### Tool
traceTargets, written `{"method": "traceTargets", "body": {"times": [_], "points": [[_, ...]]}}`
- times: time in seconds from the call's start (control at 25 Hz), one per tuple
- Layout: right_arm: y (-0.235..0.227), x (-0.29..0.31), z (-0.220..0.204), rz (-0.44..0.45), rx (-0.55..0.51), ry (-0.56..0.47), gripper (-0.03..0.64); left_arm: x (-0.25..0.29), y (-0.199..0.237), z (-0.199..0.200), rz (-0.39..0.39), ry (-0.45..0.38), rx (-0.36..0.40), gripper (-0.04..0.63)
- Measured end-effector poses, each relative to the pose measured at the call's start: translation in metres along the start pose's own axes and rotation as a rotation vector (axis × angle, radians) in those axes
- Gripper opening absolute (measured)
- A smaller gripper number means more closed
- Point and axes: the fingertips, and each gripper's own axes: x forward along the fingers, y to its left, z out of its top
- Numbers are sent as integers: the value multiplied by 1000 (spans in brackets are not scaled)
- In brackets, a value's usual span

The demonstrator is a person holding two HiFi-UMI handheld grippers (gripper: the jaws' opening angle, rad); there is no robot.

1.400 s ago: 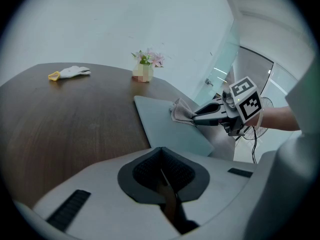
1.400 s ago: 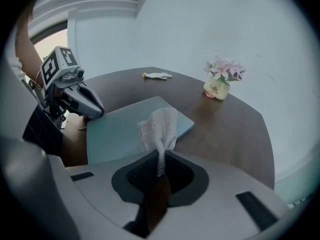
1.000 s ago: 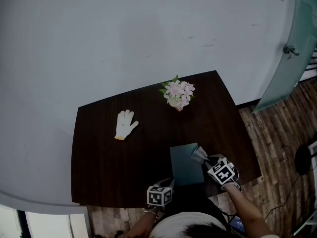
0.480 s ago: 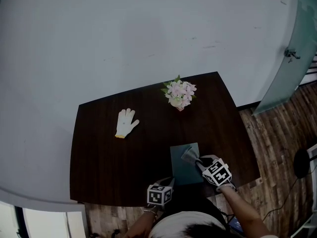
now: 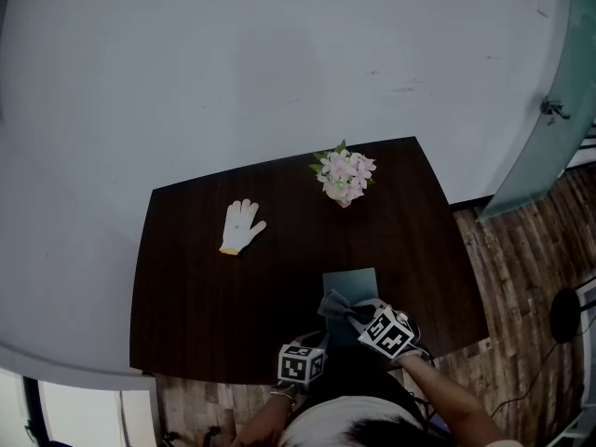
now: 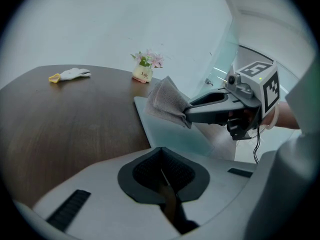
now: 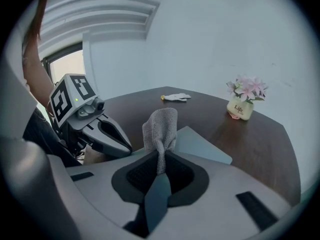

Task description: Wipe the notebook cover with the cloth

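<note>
Here the right gripper (image 7: 160, 171) has its fingers pinched tight on one bunched end of the grey cloth (image 7: 161, 126). The rest fans out loose beyond the tips, which leaves a soft pad free to drag across a surface. The notebook (image 5: 352, 282) lies flat and closed at the near edge of the dark desk (image 5: 205, 296), right of the middle and directly in front of the person. The cloth hangs over the near-left part of its cover. Whether the fabric actually presses on the cover or floats just above it cannot be settled from these views. The left gripper (image 6: 162, 176) sits low at the desk's near edge, just left of the notebook. Its fingers are closed together with nothing between them, so it seems to be kept aside to leave the cover clear. A white glove (image 5: 241, 226) and a small pot of pink flowers (image 5: 344, 177) stand well apart, towards the far side.
</note>
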Motion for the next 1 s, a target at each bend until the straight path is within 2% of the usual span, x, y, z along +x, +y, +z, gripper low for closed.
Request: {"method": "traceTargets", "body": {"times": [0.2,0.48,1.0], "points": [[18,14,0,43,-102,65,49,0,1,-1,3,-4,2,18],[33,29,-15,78,-174,161,49,-1,1,0,8,-7,9,18],[24,25,-25,57,-178,209,49,-2,1,-1,7,-7,9,18]]}}
